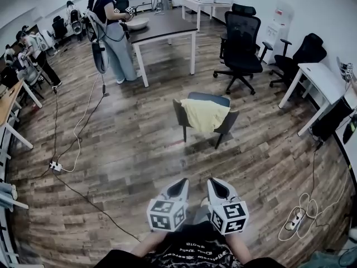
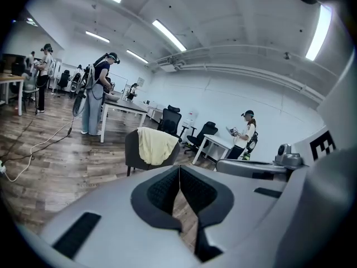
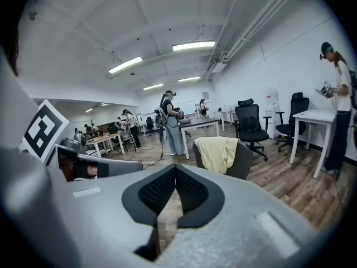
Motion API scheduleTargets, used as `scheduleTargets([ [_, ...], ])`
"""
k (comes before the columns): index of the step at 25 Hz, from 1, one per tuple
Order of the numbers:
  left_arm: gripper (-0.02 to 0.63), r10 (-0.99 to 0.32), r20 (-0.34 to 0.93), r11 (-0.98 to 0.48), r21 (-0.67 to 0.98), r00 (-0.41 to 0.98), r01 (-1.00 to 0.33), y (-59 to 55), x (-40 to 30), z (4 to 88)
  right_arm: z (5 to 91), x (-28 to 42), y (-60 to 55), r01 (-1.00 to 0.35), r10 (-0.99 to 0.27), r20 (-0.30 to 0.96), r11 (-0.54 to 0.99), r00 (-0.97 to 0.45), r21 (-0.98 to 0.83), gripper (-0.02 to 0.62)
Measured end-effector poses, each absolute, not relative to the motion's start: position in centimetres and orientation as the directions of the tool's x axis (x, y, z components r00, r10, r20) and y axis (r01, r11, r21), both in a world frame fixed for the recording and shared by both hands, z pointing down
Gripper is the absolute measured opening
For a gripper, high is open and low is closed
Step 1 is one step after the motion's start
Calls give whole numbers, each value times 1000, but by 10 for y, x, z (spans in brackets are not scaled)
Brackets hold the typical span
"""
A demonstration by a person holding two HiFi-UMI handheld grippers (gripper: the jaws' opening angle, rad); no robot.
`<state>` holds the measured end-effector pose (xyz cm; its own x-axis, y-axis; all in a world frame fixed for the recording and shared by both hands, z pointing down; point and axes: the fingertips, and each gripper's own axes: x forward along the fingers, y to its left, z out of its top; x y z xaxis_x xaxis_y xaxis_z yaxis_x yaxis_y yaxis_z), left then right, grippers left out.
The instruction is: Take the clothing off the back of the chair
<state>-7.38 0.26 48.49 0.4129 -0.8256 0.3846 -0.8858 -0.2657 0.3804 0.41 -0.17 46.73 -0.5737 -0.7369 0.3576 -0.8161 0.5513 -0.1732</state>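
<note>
A pale yellow garment (image 1: 204,115) hangs over the back of a grey chair (image 1: 228,122) in the middle of the wooden floor. The garment (image 2: 155,144) also shows in the left gripper view, and the garment (image 3: 218,152) in the right gripper view, some way ahead of both grippers. My left gripper (image 1: 182,184) and right gripper (image 1: 215,183) are side by side low in the head view, well short of the chair. Both are shut with nothing between their jaws.
A black office chair (image 1: 241,43) stands beyond the grey chair, another (image 1: 301,54) at the right by a white desk (image 1: 319,78). A person (image 1: 111,32) stands by a dark table (image 1: 165,28). Cables (image 1: 78,138) and a power strip (image 1: 54,165) lie on the floor at the left, and more cable (image 1: 301,212) at the right.
</note>
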Motion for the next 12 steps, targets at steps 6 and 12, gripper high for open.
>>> scheduleTargets([
  [6,9,-823,413,-225,394,390,-891,-46,-65,491,466,27,-56,-823,-749,342,531,-567,-201,5],
  [12,9,-818,441,-201,381,369,-902,-90,-43,495,474,49,-105,-804,-720,360,549,-594,-228,5],
])
